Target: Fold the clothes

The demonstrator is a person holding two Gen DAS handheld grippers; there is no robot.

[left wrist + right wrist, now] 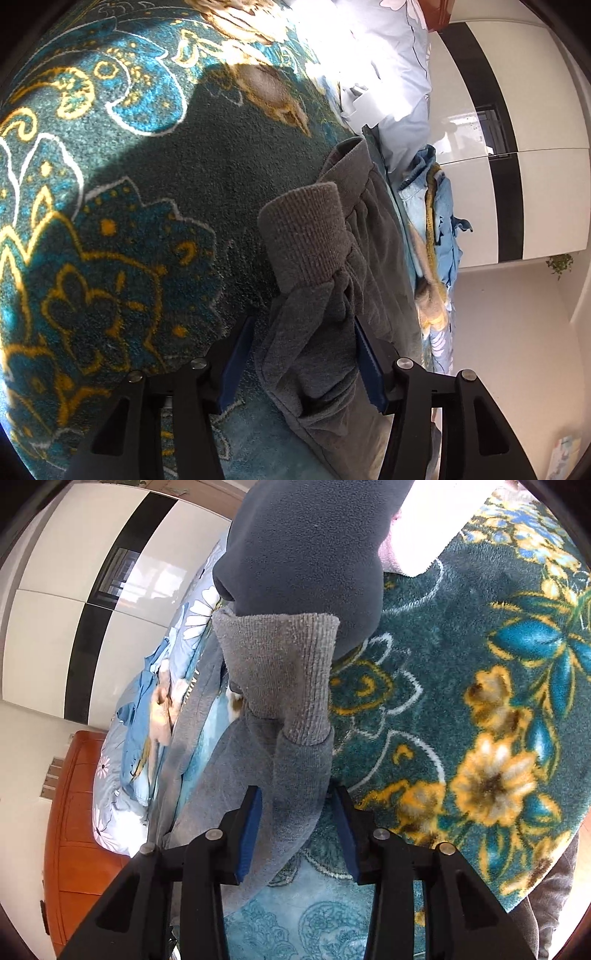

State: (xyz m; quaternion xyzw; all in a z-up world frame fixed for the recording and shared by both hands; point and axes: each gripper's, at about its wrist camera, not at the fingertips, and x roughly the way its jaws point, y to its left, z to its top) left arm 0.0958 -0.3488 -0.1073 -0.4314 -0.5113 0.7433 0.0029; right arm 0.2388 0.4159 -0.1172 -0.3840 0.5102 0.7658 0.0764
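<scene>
While both tools work over a teal floral blanket [122,206], the entries run as follows. Left hand-held gripper [301,363]: blue pads [236,363] set apart, grey fabric bunched between them and touching the right-side pad; whether it is truly clamped I cannot tell. Grey garment [321,332]: sleeve runs forward from the jaws, ribbed cuff [306,236] just ahead. Folded blue clothes [441,221]: ahead and to the right. White wardrobe [546,203]: far right. Right hand-held gripper [299,834]: pads parted, the sleeve [295,786] passing between them, grip likewise unclear. Its cuff [280,672] lies directly ahead, beneath a dark fleece sleeve [306,550].
</scene>
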